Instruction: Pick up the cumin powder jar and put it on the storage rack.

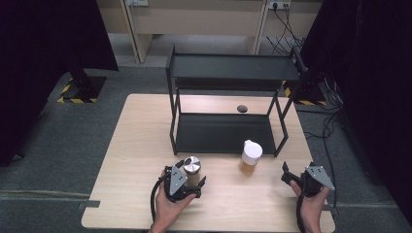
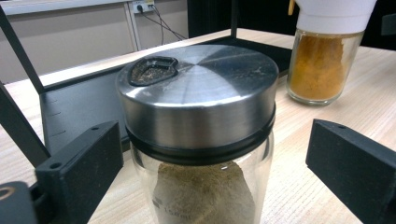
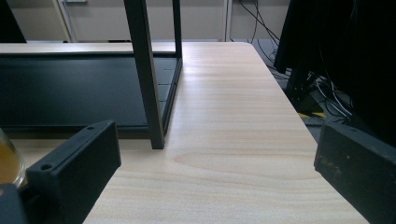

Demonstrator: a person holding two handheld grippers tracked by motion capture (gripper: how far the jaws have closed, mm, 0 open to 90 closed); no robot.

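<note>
Your left gripper (image 1: 192, 184) has its jaws wide apart on both sides of the steel-lid jar (image 1: 192, 169), and in the left gripper view neither jaw touches the glass. That jar stands upright on the table (image 1: 136, 145), in front of the black rack (image 1: 223, 131). Just to its right stands the white-cap jar (image 1: 250, 158) with orange powder. Your right gripper (image 1: 291, 178) is wide open too, holding nothing, over bare wood near the rack's front leg.
</note>
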